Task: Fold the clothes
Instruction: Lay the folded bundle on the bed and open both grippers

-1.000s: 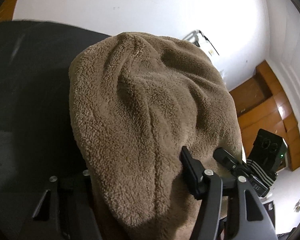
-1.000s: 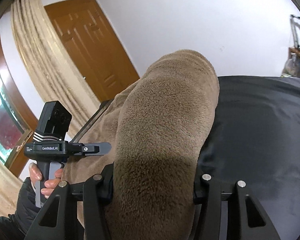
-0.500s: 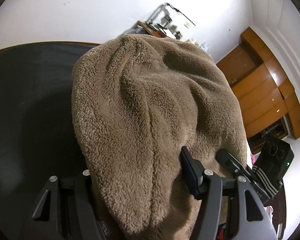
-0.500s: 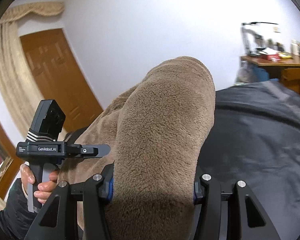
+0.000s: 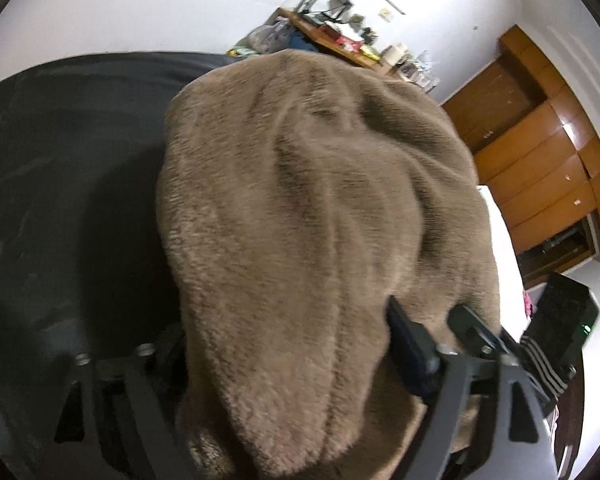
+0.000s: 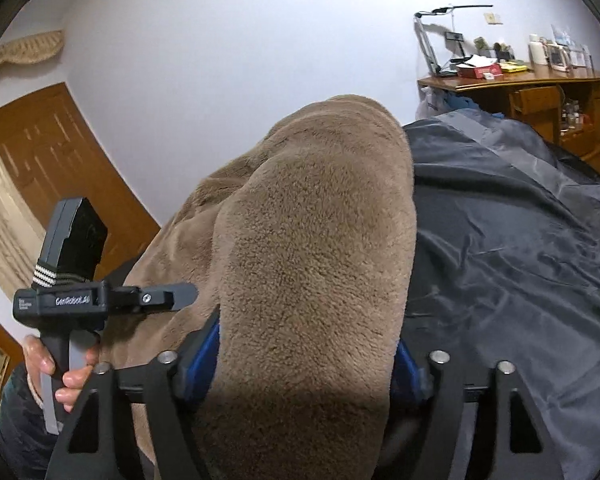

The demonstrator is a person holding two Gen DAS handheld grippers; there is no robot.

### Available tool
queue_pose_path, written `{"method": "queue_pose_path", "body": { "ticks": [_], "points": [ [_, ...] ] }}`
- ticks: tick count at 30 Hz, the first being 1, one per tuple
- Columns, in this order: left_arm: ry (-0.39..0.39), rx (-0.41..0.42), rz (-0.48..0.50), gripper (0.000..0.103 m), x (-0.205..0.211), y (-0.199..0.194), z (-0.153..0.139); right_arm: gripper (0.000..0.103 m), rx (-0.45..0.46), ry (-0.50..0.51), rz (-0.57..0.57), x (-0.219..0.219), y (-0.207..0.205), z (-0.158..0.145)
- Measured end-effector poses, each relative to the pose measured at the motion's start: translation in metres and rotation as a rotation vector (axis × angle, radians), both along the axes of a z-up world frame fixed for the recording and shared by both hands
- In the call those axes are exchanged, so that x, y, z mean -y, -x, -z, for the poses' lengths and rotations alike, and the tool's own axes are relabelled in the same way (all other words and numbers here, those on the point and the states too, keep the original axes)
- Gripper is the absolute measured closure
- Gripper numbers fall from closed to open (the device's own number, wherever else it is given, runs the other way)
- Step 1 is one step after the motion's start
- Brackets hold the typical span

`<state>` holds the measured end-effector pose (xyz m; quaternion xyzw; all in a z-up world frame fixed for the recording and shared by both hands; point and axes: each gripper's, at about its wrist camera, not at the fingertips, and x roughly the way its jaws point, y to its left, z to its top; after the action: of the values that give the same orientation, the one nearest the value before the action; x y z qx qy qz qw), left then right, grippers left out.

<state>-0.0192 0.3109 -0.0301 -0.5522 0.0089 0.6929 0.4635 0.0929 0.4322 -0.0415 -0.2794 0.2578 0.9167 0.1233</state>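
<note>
- Our left gripper has its jaws opening, with a thick fold of the brown fleece garment bulging up between them; the right-hand finger shows dark against the pile, while the other is buried behind the cloth, so we cannot tell whether its pad touches.
- Our right gripper is likewise opening its jaws around a second bunch of the same garment; blue pads peek out on either side, right at the edge of the fleece, and whether they press on it we cannot tell.
- In both wrist views the fleece rises from between the fingers and drapes away from the camera, filling the middle of each frame.
- The far end of the garment meets the dark sheet that covers the surface below; the sheet lies to the left in the left wrist view and to the right in the right one.
- Seen from the right wrist, a bare hand grips the handle of the left gripper, which sits just beside the fleece on its left edge.
- Beyond stand a white wall, a wooden door and a cluttered wooden desk; wooden cabinets fill the right of the left wrist view.
</note>
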Motion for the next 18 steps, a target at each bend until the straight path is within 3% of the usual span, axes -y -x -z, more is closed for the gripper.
{"method": "queue_pose_path", "body": {
  "ticks": [4, 9, 12, 16, 18],
  "points": [
    [0.016, -0.017, -0.027, 0.003, 0.011, 0.003, -0.003, 0.022, 0.028, -0.092, 0.014, 0.014, -0.002, -0.006],
    [0.033, -0.261, -0.087, 0.003, 0.039, -0.025, -0.046, 0.020, 0.026, -0.248, 0.083, 0.034, -0.029, -0.024],
    [0.017, -0.361, -0.060, 0.003, 0.047, -0.034, -0.063, 0.020, 0.023, -0.314, 0.092, 0.042, -0.041, -0.030],
    [0.093, -0.455, -0.018, 0.003, 0.051, -0.065, -0.046, 0.019, 0.052, -0.358, 0.068, 0.057, -0.050, -0.031],
    [0.129, -0.445, -0.020, 0.003, 0.054, -0.087, -0.026, 0.019, 0.097, -0.387, 0.056, 0.067, -0.049, -0.026]
  ]
}}
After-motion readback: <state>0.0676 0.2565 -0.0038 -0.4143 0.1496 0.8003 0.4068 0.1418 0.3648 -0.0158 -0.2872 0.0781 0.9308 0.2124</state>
